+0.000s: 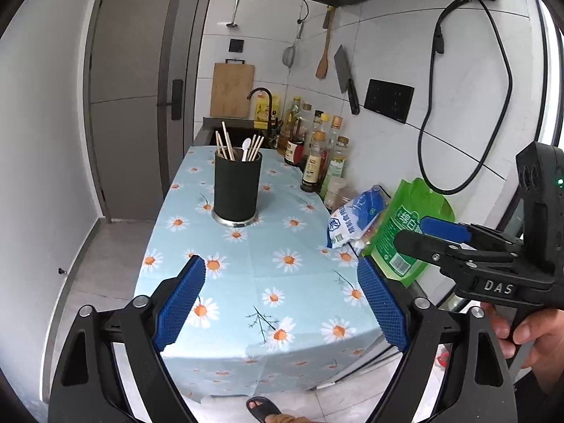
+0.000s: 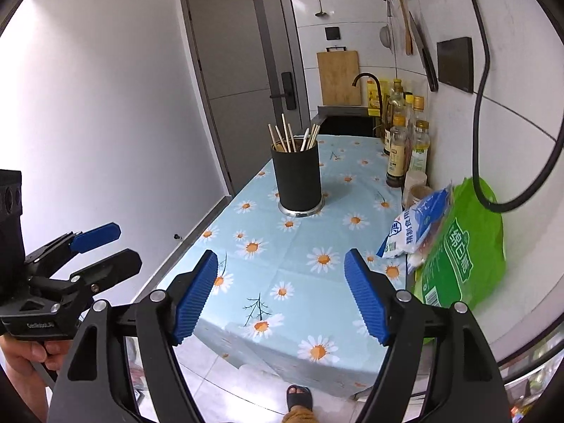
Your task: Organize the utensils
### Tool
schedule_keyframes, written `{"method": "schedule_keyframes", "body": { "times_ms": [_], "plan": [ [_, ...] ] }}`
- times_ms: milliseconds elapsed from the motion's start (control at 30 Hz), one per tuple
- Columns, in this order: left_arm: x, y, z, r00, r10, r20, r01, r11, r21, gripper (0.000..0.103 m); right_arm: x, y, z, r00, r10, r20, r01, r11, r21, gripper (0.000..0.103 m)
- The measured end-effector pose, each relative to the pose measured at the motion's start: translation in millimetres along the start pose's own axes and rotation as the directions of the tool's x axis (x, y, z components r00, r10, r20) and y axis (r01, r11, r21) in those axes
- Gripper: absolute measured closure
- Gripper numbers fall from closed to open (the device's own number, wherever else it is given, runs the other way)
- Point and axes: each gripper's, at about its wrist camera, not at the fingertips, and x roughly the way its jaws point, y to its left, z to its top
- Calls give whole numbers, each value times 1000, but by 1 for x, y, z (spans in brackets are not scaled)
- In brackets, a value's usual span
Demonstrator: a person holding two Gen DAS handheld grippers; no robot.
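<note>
The black holder (image 1: 238, 190) stands upright on the daisy tablecloth (image 1: 282, 282), chopsticks (image 1: 225, 144) and a white spoon (image 1: 245, 148) poking out of it. At three o'clock from it, bottles (image 1: 313, 162) line the wall. The left gripper (image 1: 282, 303) hangs at six o'clock, jaws spread, empty. The right gripper (image 2: 282, 292) hovers likewise, jaws spread wide on nothing. Bags (image 2: 458, 246) sit at four o'clock.

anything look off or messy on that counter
Mostly tidy: the black utensil holder stands upright with its chopsticks inside. The odd spot is the right edge, where a blue-white bag and a green bag lean crookedly toward the wall.
</note>
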Motion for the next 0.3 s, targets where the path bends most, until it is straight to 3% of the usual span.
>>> {"method": "schedule_keyframes", "body": {
  "times_ms": [300],
  "plan": [
    [8, 23, 4, 1000, 17, -1, -17, 999, -48, 21, 14, 3, 4, 999, 20, -25, -20, 1000, -4, 29]
  ]
}}
